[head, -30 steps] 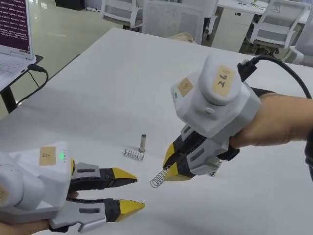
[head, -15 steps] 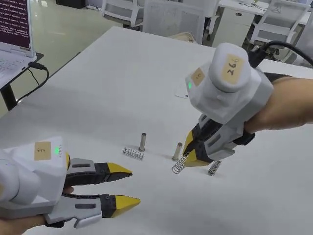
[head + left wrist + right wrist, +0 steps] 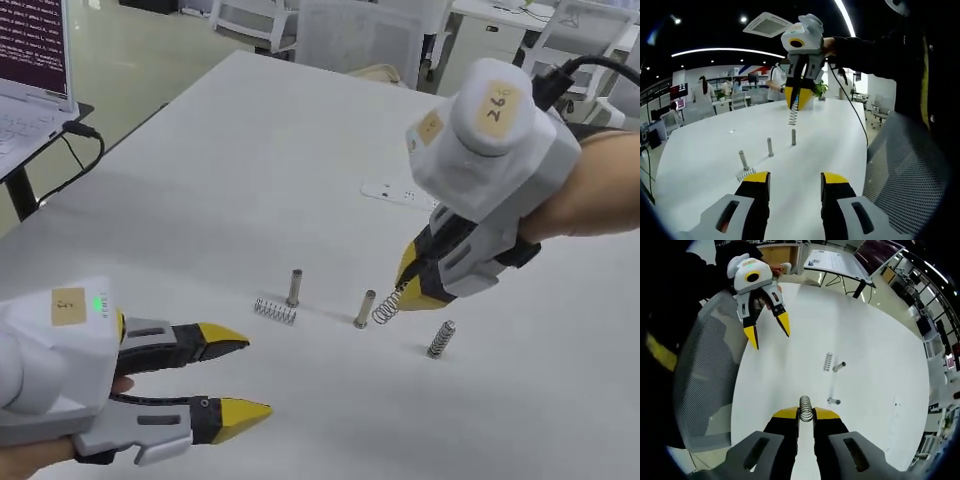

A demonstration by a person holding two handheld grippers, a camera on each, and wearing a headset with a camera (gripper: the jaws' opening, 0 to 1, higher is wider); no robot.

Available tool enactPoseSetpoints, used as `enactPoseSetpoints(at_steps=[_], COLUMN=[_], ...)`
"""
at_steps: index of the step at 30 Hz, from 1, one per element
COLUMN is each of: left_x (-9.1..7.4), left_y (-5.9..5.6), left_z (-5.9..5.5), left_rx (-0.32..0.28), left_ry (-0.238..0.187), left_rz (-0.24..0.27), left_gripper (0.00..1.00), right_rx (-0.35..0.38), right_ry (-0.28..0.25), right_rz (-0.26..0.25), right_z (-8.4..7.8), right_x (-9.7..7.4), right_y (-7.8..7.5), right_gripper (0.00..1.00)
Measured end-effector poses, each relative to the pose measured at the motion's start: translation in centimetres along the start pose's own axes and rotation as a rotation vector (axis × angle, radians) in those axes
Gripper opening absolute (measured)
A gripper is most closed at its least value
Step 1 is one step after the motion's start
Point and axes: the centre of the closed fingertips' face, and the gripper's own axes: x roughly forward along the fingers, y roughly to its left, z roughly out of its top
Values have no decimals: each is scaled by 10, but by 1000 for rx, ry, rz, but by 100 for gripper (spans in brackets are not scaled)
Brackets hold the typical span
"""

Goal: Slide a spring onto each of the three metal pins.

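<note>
Left gripper (image 3: 247, 375), right gripper (image 3: 408, 288) — white housings, yellow-tipped black jaws, tan stickers; black cable (image 3: 590, 61) on right.

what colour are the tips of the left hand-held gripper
Yellow, on the left hand-held gripper; clearest in the head view.

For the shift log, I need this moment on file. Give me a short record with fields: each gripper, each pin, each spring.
right gripper: shut on held spring, whose free end is by the top of the middle pin
left gripper: open, holding nothing
middle pin: upright, bare
left pin: upright, bare
loose spring: lying on the table beside the left pin
right spring: standing, apparently over the third pin, which is hidden
progress: one spring seemingly placed, two pins bare
</note>
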Motion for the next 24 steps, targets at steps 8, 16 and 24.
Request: enactPoseSetpoints(at_steps=[8, 16, 24], left_x=[-5, -9, -12], left_y=[9, 15, 14], left_z=[-7, -15, -20], left_rx=[-26, -64, -74], left_ry=[10, 13, 23], left_rz=[51, 92, 102], left_gripper=[44, 52, 55], right_rx=[12, 10, 0], right_ry=[6, 24, 50], right_rz=[-18, -18, -18], right_z=[-2, -5, -7], right_x=[1, 4, 7], right_y=[-8, -15, -23], right_gripper=[8, 8, 8])
